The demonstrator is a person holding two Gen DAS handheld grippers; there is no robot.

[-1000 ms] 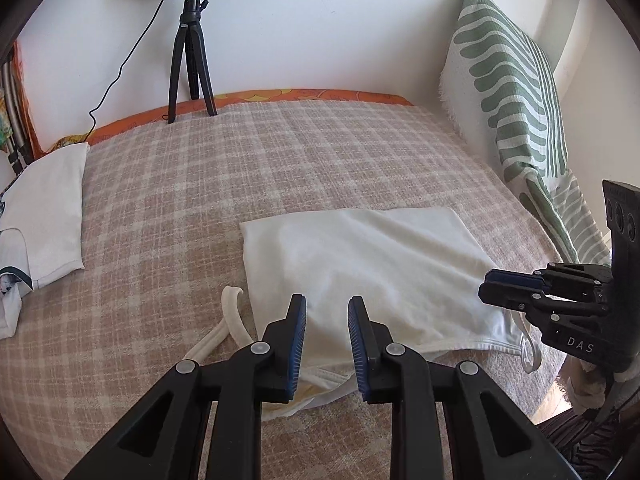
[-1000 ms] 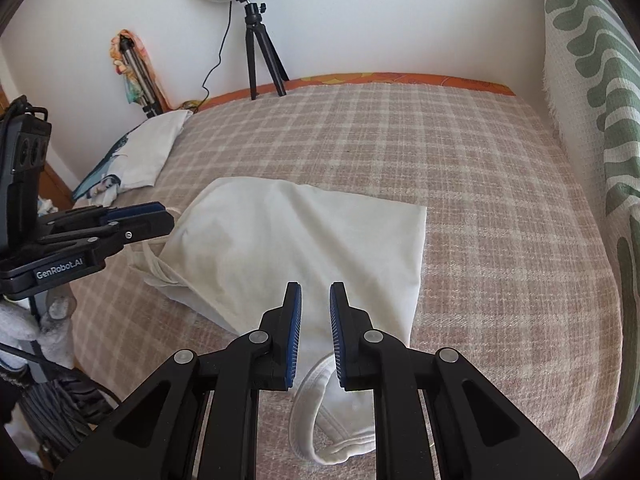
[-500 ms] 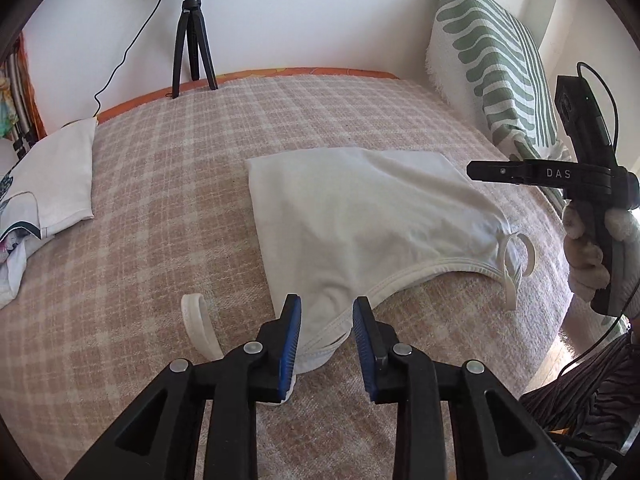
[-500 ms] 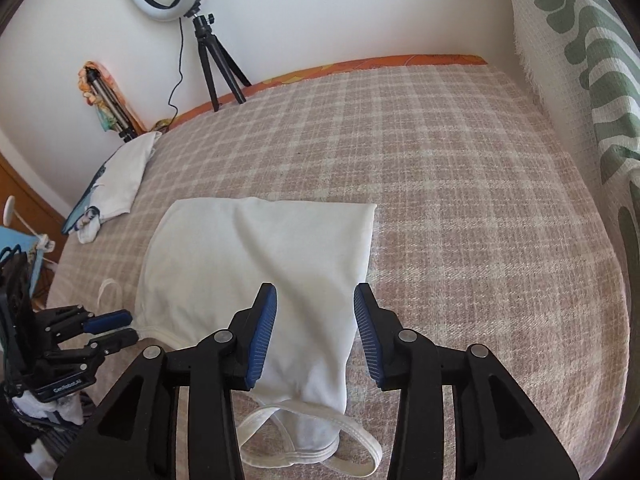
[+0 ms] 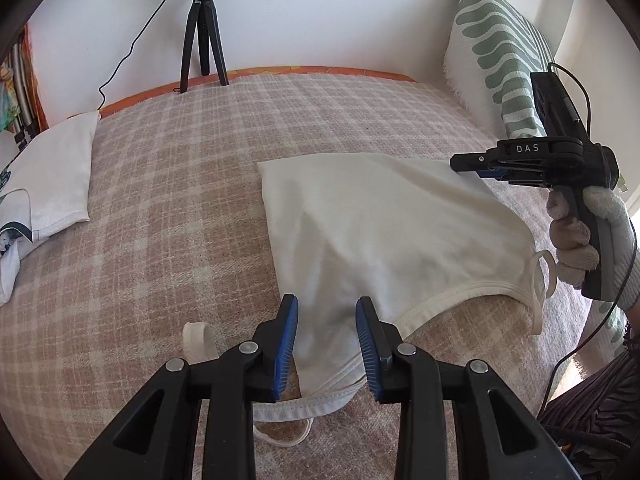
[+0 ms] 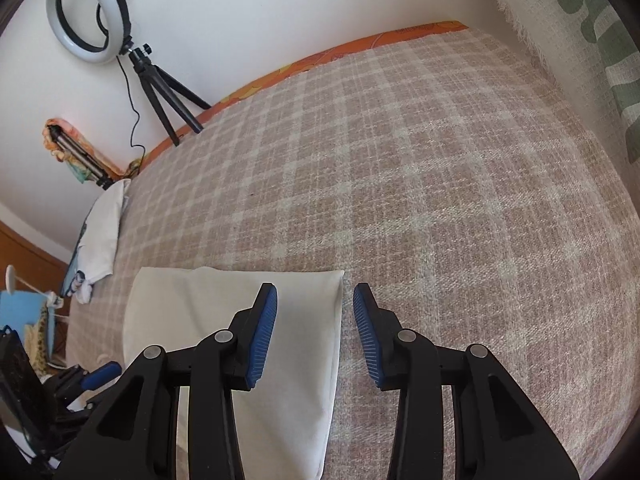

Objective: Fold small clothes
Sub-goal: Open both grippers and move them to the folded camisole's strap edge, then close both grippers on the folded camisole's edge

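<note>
A white strappy top (image 5: 384,224) lies folded on the checked bed cover (image 5: 168,208); it also shows in the right wrist view (image 6: 288,360). My left gripper (image 5: 327,320) is open just above its near strap end, holding nothing. A loose strap (image 5: 198,340) curls left of it. My right gripper (image 6: 315,312) is open above the top's far right edge. It appears from the side in the left wrist view (image 5: 476,164), over the top's far right corner.
A folded white garment (image 5: 52,176) lies at the bed's left edge. A ring light tripod (image 5: 204,36) stands at the back by the wall. A green patterned cushion (image 5: 504,48) leans at the right. The checked cover stretches beyond the top.
Both grippers have opened wider. The right gripper has moved forward along the top's right edge toward its far corner. The left gripper stays at the strap end.
</note>
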